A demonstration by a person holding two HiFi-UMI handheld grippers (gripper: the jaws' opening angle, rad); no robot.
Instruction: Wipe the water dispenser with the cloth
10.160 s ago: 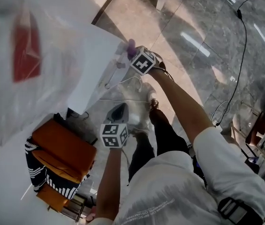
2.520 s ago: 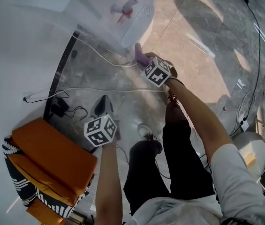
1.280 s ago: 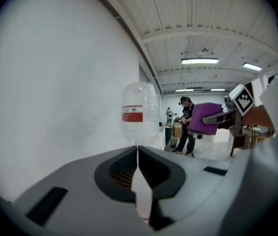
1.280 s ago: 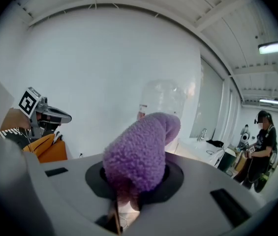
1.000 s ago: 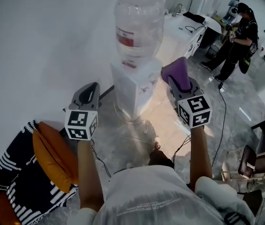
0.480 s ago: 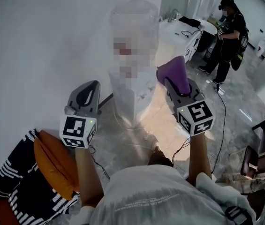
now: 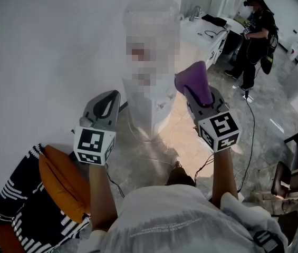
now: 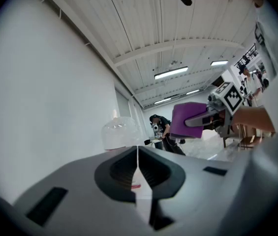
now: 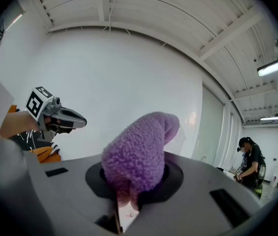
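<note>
The white water dispenser (image 7: 147,107) stands against the wall ahead of me, its clear bottle (image 7: 151,15) on top partly under a mosaic patch. My right gripper (image 7: 192,91) is shut on a purple fluffy cloth (image 7: 192,80), held up just right of the dispenser and apart from it. In the right gripper view the cloth (image 9: 139,151) bulges out of the jaws. My left gripper (image 7: 110,96) is shut with nothing in it, raised just left of the dispenser. The left gripper view shows the bottle (image 8: 119,133) beyond its closed jaws and the cloth (image 8: 190,119) to the right.
An orange cushion (image 7: 59,183) lies on a striped black-and-white seat at lower left. White cables (image 7: 154,153) trail on the floor by the dispenser's foot. A person in dark clothes (image 7: 254,30) stands at the back right beside a white counter (image 7: 212,28).
My view rose from the floor to the dispenser. Over the last half second the left gripper shifted right, closer to the dispenser; the right gripper with the cloth barely moved.
</note>
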